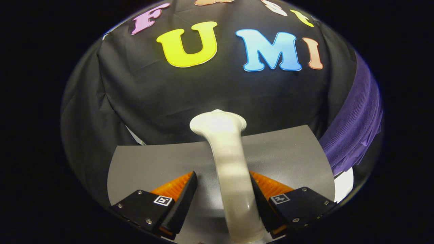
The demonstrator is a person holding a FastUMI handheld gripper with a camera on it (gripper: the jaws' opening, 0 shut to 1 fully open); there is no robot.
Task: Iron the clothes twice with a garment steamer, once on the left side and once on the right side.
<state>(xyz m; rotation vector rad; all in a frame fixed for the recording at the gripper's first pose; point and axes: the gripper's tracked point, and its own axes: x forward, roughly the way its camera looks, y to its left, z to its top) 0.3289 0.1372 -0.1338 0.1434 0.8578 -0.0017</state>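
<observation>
A white garment steamer lies between my fingers, its handle running forward and its flared head just beyond the fingertips. My gripper is open around the handle. The right finger touches the handle, while a strip of grey shows between the handle and the left finger. The purple garment hangs well off to the right of the steamer, in front of the booth's black wall.
A grey mat lies flat under the fingers and the steamer, reaching to the black cloth wall behind. A white surface shows below the purple garment, off the mat's right edge.
</observation>
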